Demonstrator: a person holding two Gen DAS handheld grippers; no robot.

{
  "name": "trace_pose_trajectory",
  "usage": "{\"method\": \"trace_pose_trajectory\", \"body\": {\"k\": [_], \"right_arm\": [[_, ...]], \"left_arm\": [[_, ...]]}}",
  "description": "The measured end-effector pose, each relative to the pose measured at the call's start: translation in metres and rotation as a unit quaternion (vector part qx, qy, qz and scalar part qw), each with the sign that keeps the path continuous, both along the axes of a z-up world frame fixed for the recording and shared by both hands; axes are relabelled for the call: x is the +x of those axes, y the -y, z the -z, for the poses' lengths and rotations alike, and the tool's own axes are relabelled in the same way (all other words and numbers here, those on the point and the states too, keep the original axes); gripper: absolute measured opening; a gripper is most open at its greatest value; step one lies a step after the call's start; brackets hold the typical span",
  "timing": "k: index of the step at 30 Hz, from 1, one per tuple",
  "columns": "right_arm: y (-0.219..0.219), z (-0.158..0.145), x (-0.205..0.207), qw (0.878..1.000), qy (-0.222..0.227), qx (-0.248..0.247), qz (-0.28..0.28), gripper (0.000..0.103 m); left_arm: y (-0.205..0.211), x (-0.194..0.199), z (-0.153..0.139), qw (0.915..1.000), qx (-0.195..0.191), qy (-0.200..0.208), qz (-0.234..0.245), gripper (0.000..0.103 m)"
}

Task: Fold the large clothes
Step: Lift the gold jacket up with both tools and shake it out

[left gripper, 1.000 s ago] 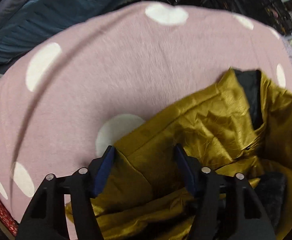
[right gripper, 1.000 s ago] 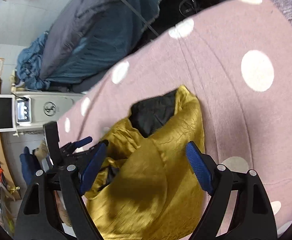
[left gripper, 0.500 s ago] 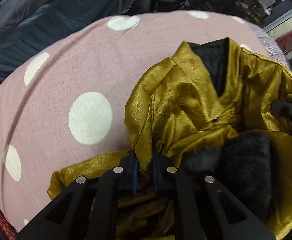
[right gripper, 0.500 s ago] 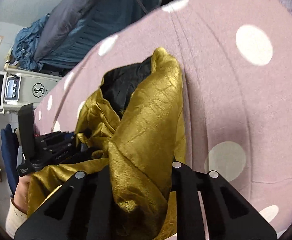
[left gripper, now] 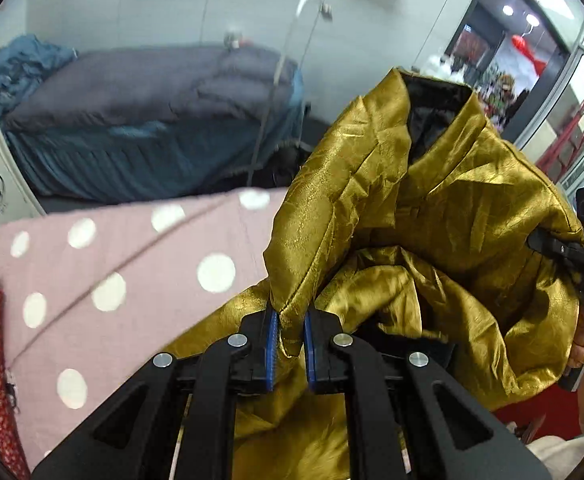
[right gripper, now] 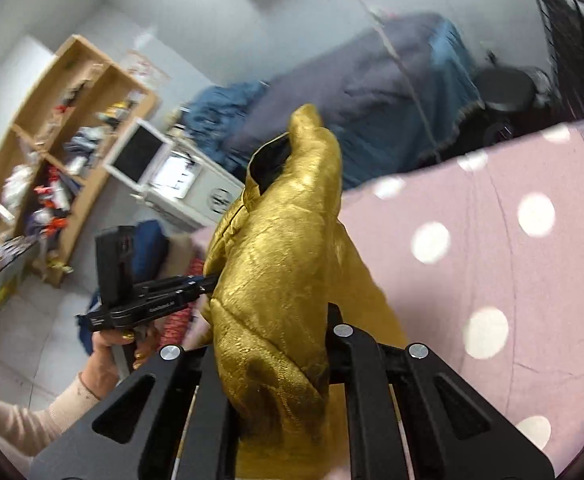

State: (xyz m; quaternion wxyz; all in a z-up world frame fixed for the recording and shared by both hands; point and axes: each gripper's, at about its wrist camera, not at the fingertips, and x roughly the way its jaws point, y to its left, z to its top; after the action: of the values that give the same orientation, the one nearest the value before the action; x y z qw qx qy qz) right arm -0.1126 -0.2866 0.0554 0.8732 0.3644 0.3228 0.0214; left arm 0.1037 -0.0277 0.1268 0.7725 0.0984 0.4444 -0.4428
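A shiny gold garment with a black lining hangs bunched in the air above the pink dotted bed cover. My left gripper is shut on a fold of its gold cloth, the blue pads pressing both sides. My right gripper is shut on another thick bunch of the gold garment, which drapes over its fingers and hides the pads. The left gripper shows in the right wrist view, biting the cloth from the left. The right gripper's body shows at the right edge of the left wrist view.
The pink cover with white dots spreads below. Beyond it stands a bed with grey and blue bedding. A white machine with a screen and a wooden shelf stand at the left. A red trolley is at the far right.
Both grippers went from open over the garment to shut on it, then lifted it off the pink cover. The views tipped up and now show the room behind.
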Motion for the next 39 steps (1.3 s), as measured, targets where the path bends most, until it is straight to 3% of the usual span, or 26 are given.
{"method": "trace_pose_trajectory", "body": {"k": [4, 7, 11, 14, 18, 23, 25, 26, 29, 31, 33, 34, 35, 36, 39], "right_arm": [[-0.012, -0.074, -0.022, 0.993, 0.113, 0.002, -0.034, 0.008], [-0.017, -0.122, -0.048, 0.983, 0.171, -0.003, -0.071, 0.008], [-0.024, -0.168, -0.101, 0.97, 0.214, -0.02, -0.112, 0.008], [-0.027, -0.188, -0.144, 0.957, 0.254, -0.009, -0.138, 0.008], [-0.039, -0.23, -0.206, 0.923, 0.34, -0.01, -0.18, 0.008], [-0.041, -0.286, -0.27, 0.86, 0.466, -0.004, -0.208, 0.008], [-0.03, -0.294, -0.274, 0.852, 0.486, 0.005, -0.193, 0.008], [-0.022, -0.292, -0.27, 0.855, 0.486, 0.007, -0.181, 0.008], [0.001, -0.278, -0.244, 0.885, 0.447, 0.021, -0.128, 0.008], [0.016, -0.257, -0.222, 0.921, 0.382, 0.034, -0.071, 0.008], [0.035, -0.225, -0.199, 0.954, 0.297, 0.032, -0.003, 0.01], [0.04, -0.209, -0.189, 0.966, 0.255, 0.023, 0.03, 0.012], [0.051, -0.185, -0.172, 0.978, 0.197, 0.01, 0.071, 0.013], [0.058, -0.166, -0.165, 0.982, 0.154, 0.001, 0.107, 0.025], [0.072, -0.104, -0.144, 0.98, 0.027, -0.016, 0.198, 0.049]], "left_arm": [[-0.033, -0.042, -0.073, 0.9972, -0.053, 0.052, -0.006, 0.01], [-0.054, -0.068, -0.104, 0.994, -0.081, 0.073, -0.001, 0.01], [-0.078, -0.103, -0.128, 0.9933, -0.098, 0.059, 0.016, 0.01], [-0.11, -0.131, -0.154, 0.9869, -0.148, 0.046, 0.047, 0.01], [-0.129, -0.163, -0.187, 0.9729, -0.199, 0.063, 0.1, 0.01], [-0.131, -0.178, -0.218, 0.9601, -0.23, 0.105, 0.119, 0.01], [-0.122, -0.167, -0.213, 0.9621, -0.23, 0.108, 0.1, 0.01], [-0.112, -0.163, -0.207, 0.9637, -0.228, 0.106, 0.089, 0.01], [-0.09, -0.137, -0.188, 0.9749, -0.198, 0.099, 0.026, 0.01], [-0.066, -0.122, -0.163, 0.9826, -0.154, 0.103, -0.008, 0.013], [-0.04, -0.102, -0.128, 0.9871, -0.125, 0.094, -0.036, 0.031], [-0.031, -0.093, -0.11, 0.9884, -0.118, 0.083, -0.047, 0.052], [-0.022, -0.081, -0.087, 0.9887, -0.11, 0.072, -0.072, 0.083], [-0.015, -0.075, -0.07, 0.9888, -0.096, 0.066, -0.094, 0.091], [0.006, -0.063, -0.019, 0.9923, -0.053, 0.019, -0.11, 0.093]]}}
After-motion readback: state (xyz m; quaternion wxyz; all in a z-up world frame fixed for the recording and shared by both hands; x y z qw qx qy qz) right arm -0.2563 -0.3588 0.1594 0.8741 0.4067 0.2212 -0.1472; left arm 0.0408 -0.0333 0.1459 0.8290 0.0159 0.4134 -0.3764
